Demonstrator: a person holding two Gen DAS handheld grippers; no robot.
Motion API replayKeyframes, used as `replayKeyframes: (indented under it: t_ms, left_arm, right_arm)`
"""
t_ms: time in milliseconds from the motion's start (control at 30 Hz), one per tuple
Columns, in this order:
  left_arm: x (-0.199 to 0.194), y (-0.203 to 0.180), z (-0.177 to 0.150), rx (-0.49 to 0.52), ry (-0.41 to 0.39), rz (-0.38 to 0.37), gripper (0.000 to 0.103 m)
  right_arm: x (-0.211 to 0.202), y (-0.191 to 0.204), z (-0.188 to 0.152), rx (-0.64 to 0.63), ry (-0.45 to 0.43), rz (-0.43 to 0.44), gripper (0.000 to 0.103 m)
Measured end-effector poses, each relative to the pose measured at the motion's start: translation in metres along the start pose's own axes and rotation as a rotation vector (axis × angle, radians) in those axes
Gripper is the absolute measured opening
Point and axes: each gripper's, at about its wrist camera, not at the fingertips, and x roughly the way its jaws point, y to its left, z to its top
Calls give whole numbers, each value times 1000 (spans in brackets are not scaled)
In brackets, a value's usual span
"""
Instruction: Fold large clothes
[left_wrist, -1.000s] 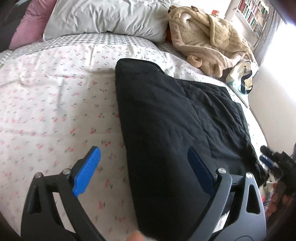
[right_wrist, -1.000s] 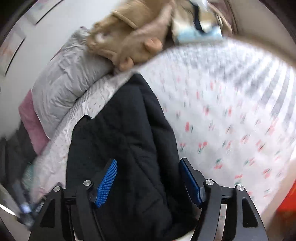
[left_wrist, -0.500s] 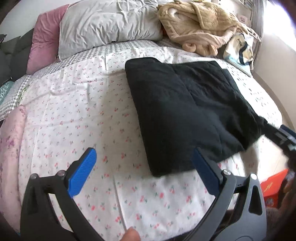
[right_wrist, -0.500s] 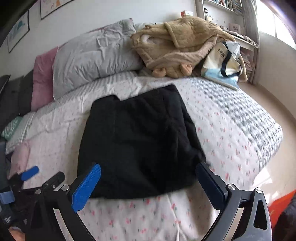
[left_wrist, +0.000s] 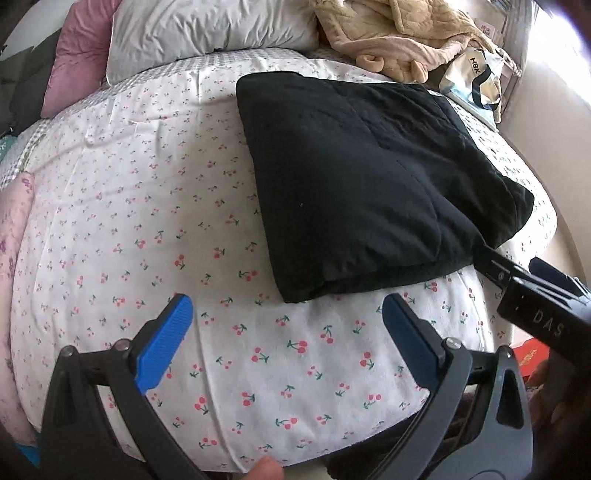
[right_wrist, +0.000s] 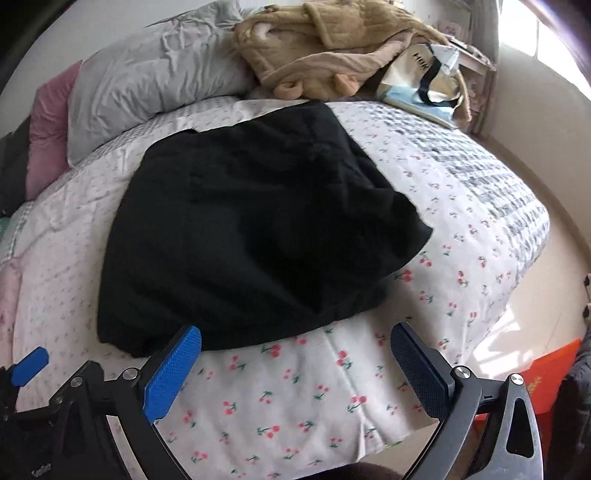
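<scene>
A black garment (left_wrist: 369, 177) lies folded into a rough rectangle on the cherry-print bed cover (left_wrist: 147, 221); it also shows in the right wrist view (right_wrist: 251, 229). My left gripper (left_wrist: 288, 321) is open and empty, hovering over bare cover just short of the garment's near edge. My right gripper (right_wrist: 295, 354) is open and empty, also just short of the near edge. The right gripper's body shows at the right of the left wrist view (left_wrist: 535, 299), beside the garment's right corner.
A grey pillow (right_wrist: 155, 81) and a pink pillow (right_wrist: 48, 125) lie at the head of the bed. A beige robe (right_wrist: 332, 40) and a tote bag (right_wrist: 424, 81) sit at the far right. An orange box (right_wrist: 550, 376) stands on the floor at right.
Both grippers have pulled back from the black garment toward the bed's near edge and now hover off it. The garment lies flat and folded, released.
</scene>
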Motion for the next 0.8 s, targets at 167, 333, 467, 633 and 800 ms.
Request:
replayKeyframes:
  t_ms: [167,333,467,633,800]
  left_arm:
    - [0,-4,2,3,-4,-9,102]
    - [0,-7,2,13,-7,-12,102]
    - [0,-7,2,14,-4,-14,102]
    - [0,-8,2,14,-5,-12,102]
    - [1,-9,2,17,-6,-12,102]
  right_arm:
    - [-1,-5,0,18,7,4,103]
    - [-2,-3,-2,0,7,19,103]
    - [-3,-4,-2,3,8,17,103]
    - [-3,-8,-3,15,12,21,103]
    - [-3,-9,-4,19,14,20,103]
